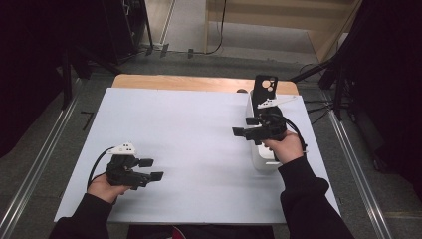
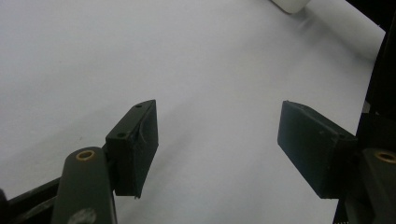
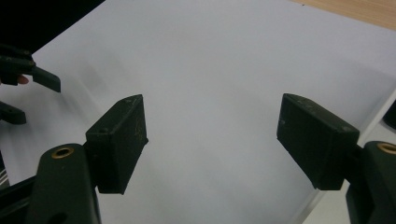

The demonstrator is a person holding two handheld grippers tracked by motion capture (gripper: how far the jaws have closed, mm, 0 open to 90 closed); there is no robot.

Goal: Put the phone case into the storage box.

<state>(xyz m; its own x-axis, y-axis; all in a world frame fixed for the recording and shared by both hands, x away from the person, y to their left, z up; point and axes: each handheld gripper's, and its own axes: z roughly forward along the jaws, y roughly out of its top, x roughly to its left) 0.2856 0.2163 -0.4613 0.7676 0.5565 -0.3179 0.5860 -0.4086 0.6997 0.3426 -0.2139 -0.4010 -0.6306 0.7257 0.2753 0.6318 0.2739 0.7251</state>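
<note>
Black sleeves enter at the bottom; both the left gripper [image 1: 152, 169] and right gripper [image 1: 242, 126] are spread apart, empty. At right, a white box [image 1: 260, 158] holding a black phone case [image 1: 264, 88] looks rigid, light and smooth; gripping its rim seems safest.

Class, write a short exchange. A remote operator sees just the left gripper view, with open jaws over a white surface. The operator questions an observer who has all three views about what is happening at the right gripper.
Operator: Where is the other gripper?
Observer: The right gripper is held over a long white box at the right side of the white table top.
Operator: Is there anything else near that box?
Observer: Yes, a black phone case with camera cut-outs stands upright at the box's far end, beyond the gripper.
</note>
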